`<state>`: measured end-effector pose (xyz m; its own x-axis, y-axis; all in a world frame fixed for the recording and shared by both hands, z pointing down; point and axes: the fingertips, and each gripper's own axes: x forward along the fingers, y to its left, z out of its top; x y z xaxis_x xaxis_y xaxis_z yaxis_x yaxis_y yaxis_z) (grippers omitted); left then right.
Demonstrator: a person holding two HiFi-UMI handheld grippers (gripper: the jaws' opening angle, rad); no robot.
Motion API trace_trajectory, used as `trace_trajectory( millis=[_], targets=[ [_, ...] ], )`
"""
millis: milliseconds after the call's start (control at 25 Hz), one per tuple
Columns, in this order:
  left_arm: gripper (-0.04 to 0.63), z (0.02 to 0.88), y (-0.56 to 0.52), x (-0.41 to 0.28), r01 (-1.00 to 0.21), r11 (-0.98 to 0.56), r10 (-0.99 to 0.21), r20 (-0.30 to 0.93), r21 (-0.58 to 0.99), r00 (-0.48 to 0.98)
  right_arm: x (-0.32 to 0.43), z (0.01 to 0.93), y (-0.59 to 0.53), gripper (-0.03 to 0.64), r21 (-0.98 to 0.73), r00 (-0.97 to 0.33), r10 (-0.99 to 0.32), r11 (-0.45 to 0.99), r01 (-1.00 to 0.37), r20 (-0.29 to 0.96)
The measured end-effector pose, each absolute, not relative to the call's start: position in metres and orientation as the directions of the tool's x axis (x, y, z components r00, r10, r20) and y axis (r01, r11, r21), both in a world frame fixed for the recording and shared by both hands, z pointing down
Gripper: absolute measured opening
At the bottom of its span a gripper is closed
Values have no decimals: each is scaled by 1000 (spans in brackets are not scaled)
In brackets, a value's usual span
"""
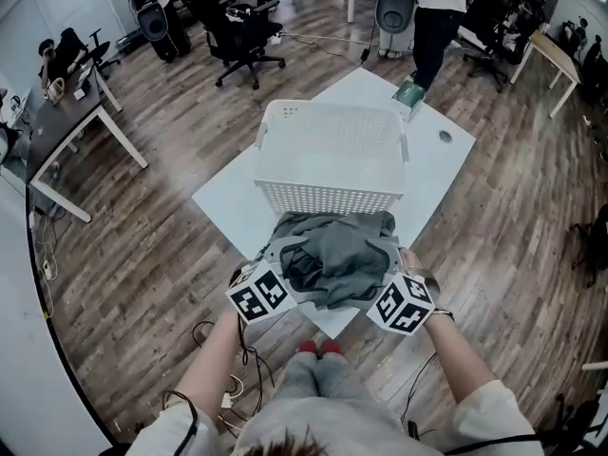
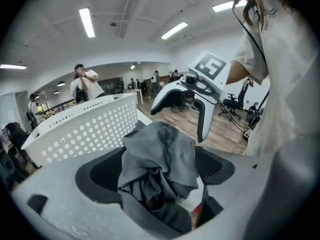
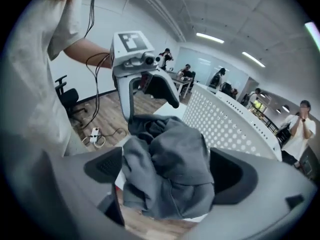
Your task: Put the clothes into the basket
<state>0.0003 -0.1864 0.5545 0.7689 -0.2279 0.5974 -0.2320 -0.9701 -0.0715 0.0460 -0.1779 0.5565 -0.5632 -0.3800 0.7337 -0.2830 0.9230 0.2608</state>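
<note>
A crumpled grey garment (image 1: 337, 255) lies on the near end of the white table (image 1: 228, 202), right against the front wall of the white perforated basket (image 1: 328, 155). My left gripper (image 1: 275, 264) and right gripper (image 1: 391, 275) flank the heap from either side. In the left gripper view the jaws (image 2: 157, 170) stand wide, with the grey cloth (image 2: 160, 149) bunched loosely between the pads. The right gripper (image 3: 168, 171) is likewise open around the cloth (image 3: 175, 156). The basket wall (image 3: 230, 124) rises just behind the heap.
A small green object (image 1: 408, 93) sits at the table's far corner, where a person (image 1: 437, 17) stands. Office chairs (image 1: 237, 36) and a desk (image 1: 76, 122) lie to the back left. Cables (image 1: 228, 388) trail on the wooden floor by my feet.
</note>
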Motion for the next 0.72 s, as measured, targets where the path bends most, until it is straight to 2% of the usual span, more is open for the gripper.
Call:
trace_trajectory(
  millis=[120, 440, 600, 720],
  targets=[
    [471, 590, -197, 6, -163, -985, -154, 688, -53, 709, 49, 585, -195, 518, 237, -497, -317, 947, -218, 808],
    [474, 659, -224, 8, -105, -994, -63, 818, -4, 572, 64, 657, -221, 543, 158, -324, -190, 980, -121, 927],
    [474, 689, -224, 10, -76, -997, -25, 840, 20, 543, 58, 680, -224, 548, 107, -313, -139, 987, -116, 939],
    [476, 696, -227, 13, -85, -996, -26, 807, 30, 590, 55, 685, -225, 548, 55, -345, -87, 993, -104, 935]
  ],
)
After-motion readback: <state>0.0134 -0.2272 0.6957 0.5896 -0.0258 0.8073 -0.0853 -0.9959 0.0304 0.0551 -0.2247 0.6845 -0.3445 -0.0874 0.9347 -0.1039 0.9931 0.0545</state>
